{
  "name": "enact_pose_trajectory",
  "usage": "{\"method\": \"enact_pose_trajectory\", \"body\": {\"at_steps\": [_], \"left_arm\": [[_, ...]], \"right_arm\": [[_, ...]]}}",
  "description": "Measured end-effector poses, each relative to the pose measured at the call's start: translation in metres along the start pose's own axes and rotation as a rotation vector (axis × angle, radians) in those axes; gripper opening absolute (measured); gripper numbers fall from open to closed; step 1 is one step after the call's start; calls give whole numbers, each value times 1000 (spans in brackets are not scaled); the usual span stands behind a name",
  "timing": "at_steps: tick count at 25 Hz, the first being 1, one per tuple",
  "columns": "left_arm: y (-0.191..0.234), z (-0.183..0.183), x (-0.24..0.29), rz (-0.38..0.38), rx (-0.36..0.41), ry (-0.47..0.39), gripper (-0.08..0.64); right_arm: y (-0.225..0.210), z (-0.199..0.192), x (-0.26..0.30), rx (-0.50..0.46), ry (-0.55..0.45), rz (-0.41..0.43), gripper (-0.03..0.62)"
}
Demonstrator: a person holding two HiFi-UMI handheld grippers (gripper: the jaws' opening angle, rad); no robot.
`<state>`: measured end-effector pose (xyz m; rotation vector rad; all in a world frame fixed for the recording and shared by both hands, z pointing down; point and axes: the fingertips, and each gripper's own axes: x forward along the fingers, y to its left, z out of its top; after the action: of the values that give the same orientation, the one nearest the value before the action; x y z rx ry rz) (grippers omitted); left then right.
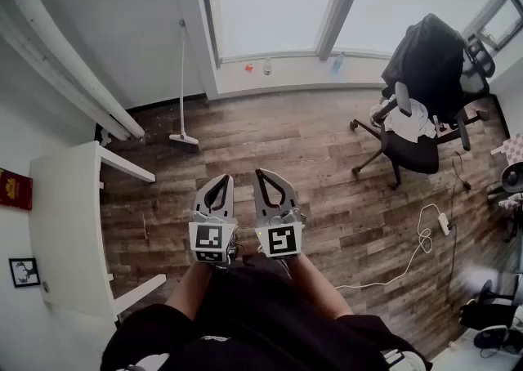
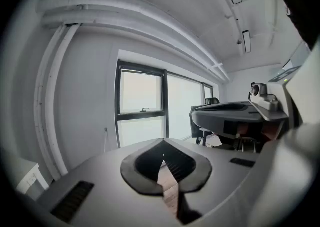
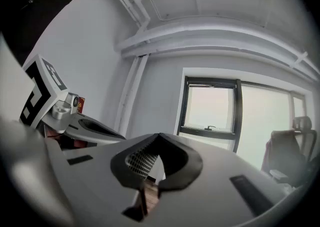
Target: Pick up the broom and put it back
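Note:
The broom (image 1: 182,87) leans upright against the white wall left of the window, its white head (image 1: 184,140) on the wood floor. It also shows as a thin handle (image 2: 106,138) in the left gripper view. Both grippers are held side by side in front of the person's body, well short of the broom. In the head view the left gripper (image 1: 222,178) has its jaws together and holds nothing, and its own view (image 2: 162,142) shows the same. The right gripper (image 1: 260,172) is shut and empty too, tips meeting (image 3: 159,136).
A black office chair (image 1: 425,108) draped with a dark jacket stands at the right. A white table (image 1: 69,230) sits at the left. A white cable and power strip (image 1: 426,234) lie on the floor at the right. Small items rest on the window sill (image 1: 270,67).

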<state>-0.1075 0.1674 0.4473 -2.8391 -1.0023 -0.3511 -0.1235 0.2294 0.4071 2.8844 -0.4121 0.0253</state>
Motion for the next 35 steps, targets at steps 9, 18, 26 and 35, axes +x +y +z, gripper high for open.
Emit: {"method": "enact_pose_trajectory", "body": {"at_steps": [9,18,26,35], "left_arm": [[-68,2,22,-82,70,33,2],[-128,-5,41,-193,87,73,2],[-103,-22,55,-163,58,113,2],[-19,-37,116,-115,-15,125,2]], "right_arm": [[-50,-28,-48,98,8,-74,21],[-101,-59,-79,168,34,-139,23],[-100,-82,-60,221,49,-90,23],[-99,-107,36,240,141,33,23]]}}
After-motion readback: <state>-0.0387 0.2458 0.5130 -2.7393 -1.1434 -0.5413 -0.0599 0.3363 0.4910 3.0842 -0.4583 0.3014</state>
